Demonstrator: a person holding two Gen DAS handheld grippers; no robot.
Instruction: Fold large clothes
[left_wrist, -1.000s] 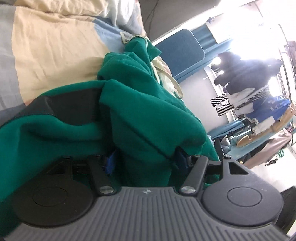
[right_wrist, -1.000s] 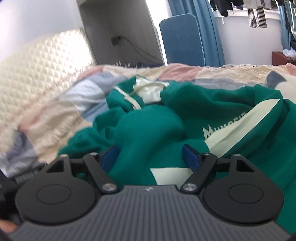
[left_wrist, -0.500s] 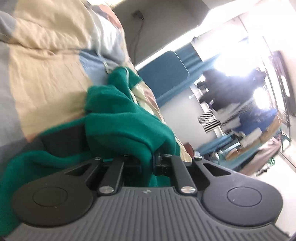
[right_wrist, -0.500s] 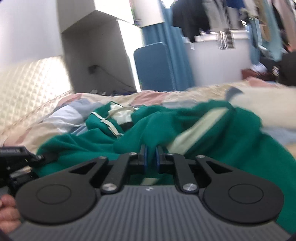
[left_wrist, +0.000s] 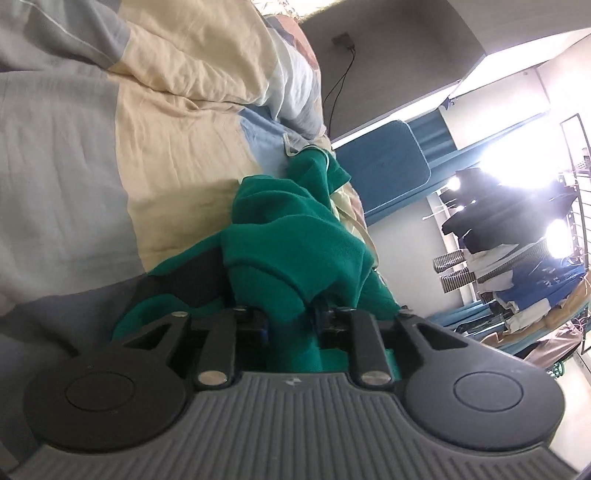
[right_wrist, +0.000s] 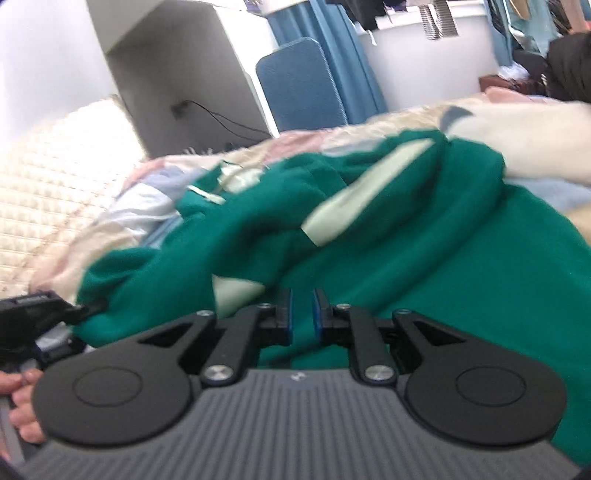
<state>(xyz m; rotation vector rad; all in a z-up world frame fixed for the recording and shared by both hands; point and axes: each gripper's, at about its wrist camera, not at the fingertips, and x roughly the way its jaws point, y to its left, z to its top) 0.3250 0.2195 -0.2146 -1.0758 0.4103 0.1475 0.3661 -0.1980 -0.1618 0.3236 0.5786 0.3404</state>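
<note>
Left wrist view: left gripper (left_wrist: 291, 323) is pointing along a bed (left_wrist: 177, 147) with a patchwork cover in cream, grey and pale blue. Green hoodie (left_wrist: 295, 243) is lying bunched on the cover right in front. A thick fold of it is sitting between the jaws, which are opening just now; fabric is filling the gap and looks like it is touching both pads, so it is gripping the fold. A dark panel of the hoodie is showing left of the fold. Blue chair (left_wrist: 380, 158) is standing past the bed; hung clothes (left_wrist: 509, 251) are crowding the bright window side, washed out by glare.

Right wrist view: right gripper (right_wrist: 301, 317) is sitting low over the hoodie (right_wrist: 406, 240), which is spreading across the bed (right_wrist: 369, 129) with pale stripes on it. Jaws are nearly together, easing apart, with a thin layer of green cloth in the narrow gap; blue pads are looking pressed on it, though blur is making contact hard to confirm. At far left the left gripper (right_wrist: 77, 312) is pinching the hoodie's edge, and a hand (right_wrist: 22, 402) is holding it. Quilted headboard (right_wrist: 48, 177) is showing left, blue chair (right_wrist: 303, 85) behind the bed.
</note>
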